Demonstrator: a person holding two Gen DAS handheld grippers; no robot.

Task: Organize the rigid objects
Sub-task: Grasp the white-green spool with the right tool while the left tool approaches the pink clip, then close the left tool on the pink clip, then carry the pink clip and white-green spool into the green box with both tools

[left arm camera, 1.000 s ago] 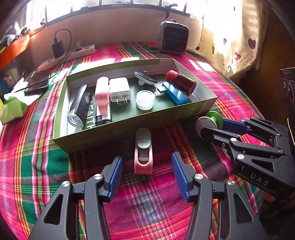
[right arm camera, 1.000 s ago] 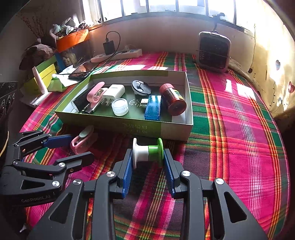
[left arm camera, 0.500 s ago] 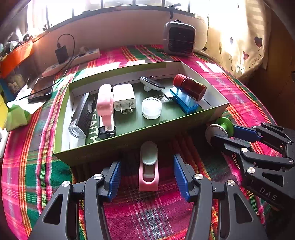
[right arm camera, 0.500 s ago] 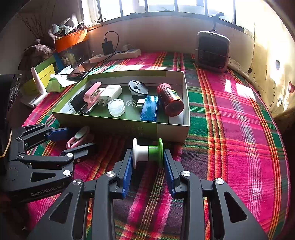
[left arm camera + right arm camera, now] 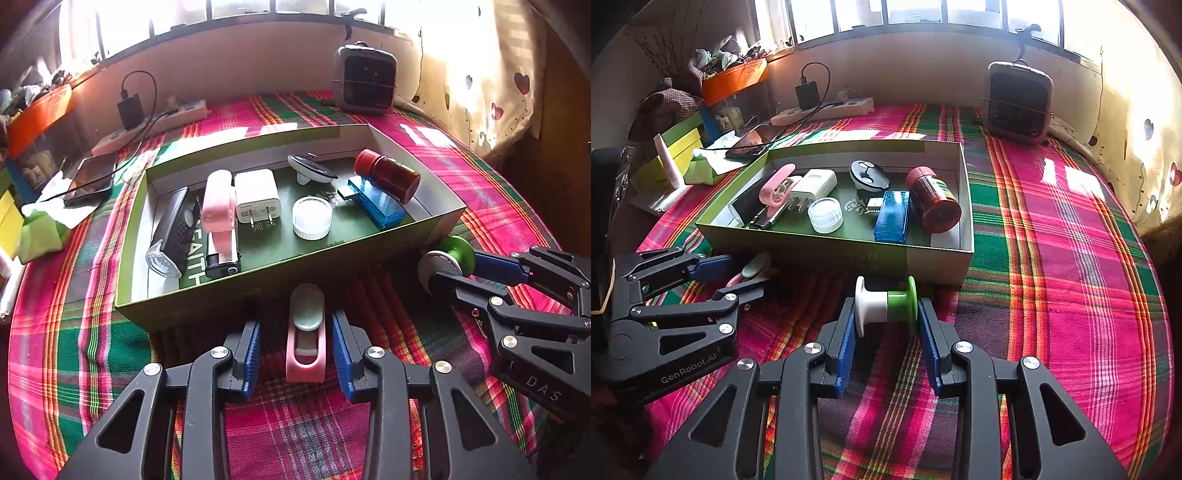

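Left wrist: left claw (image 5: pixel 295 354) narrowed around pink clip (image 5: pixel 306 345).

Plaid-covered bed (image 5: pixel 1052 236) and its load
Green box (image 5: pixel 827 254) just beyond the left hand-held gripper (image 5: pixel 295 354); pink clip (image 5: pixel 306 350) between its fingers; fan (image 5: pixel 1019 101), power strip (image 5: pixel 823 110), phone (image 5: pixel 90 179) farther off

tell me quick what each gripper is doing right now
Left gripper: jaws just closing around the pink clip, small gaps remain, not gripped.
Right gripper: shut on the spool.

Both wrist views (close, angled down) share the box (image 5: pixel 258 291).
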